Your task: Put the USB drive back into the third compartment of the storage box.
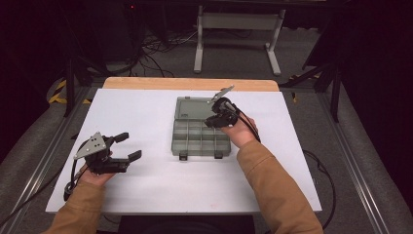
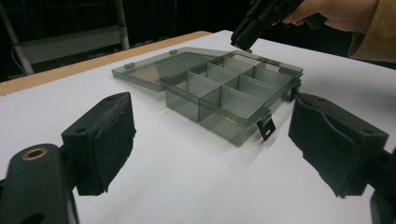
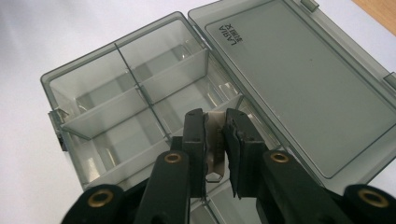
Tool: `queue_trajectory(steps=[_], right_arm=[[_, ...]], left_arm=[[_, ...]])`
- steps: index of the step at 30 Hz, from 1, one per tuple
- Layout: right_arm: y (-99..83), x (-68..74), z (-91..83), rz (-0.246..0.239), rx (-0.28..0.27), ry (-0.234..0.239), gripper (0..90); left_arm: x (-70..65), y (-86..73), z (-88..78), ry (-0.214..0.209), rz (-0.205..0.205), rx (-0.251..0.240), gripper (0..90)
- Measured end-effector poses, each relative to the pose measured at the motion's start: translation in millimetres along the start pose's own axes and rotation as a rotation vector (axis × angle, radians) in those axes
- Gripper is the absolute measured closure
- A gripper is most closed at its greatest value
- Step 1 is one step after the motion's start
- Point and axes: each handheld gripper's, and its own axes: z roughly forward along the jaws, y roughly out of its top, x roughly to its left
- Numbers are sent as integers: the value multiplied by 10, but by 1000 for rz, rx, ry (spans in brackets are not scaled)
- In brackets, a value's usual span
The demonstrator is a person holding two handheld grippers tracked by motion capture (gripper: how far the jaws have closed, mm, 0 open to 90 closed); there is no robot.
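A smoky grey compartment box [image 1: 200,139] lies open in the middle of the white board, its lid [image 1: 194,107] folded flat on the far side. My right gripper [image 1: 214,119] hovers over the box's far right compartments, pointing down. In the right gripper view the right gripper [image 3: 215,122] is shut on a thin clear divider piece [image 3: 215,140] above the box [image 3: 116,93] and beside the lid [image 3: 303,84]. My left gripper [image 1: 131,145] rests open at the board's left, nothing between its pads [image 2: 105,140]; it faces the box [image 2: 233,93].
The box's two front latches [image 1: 183,156] hang open toward me. A wooden table edge [image 1: 190,83] runs behind the white board [image 1: 146,185]. A metal frame [image 1: 238,29] and cables lie on the floor beyond.
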Motion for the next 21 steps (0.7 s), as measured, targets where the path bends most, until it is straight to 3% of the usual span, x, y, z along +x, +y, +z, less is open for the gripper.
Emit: queue_trajectory(steps=[21], right_arm=[[-32,-66,238,26,62,6,787]], left_arm=[[3,2,-7,0,0,1,152]])
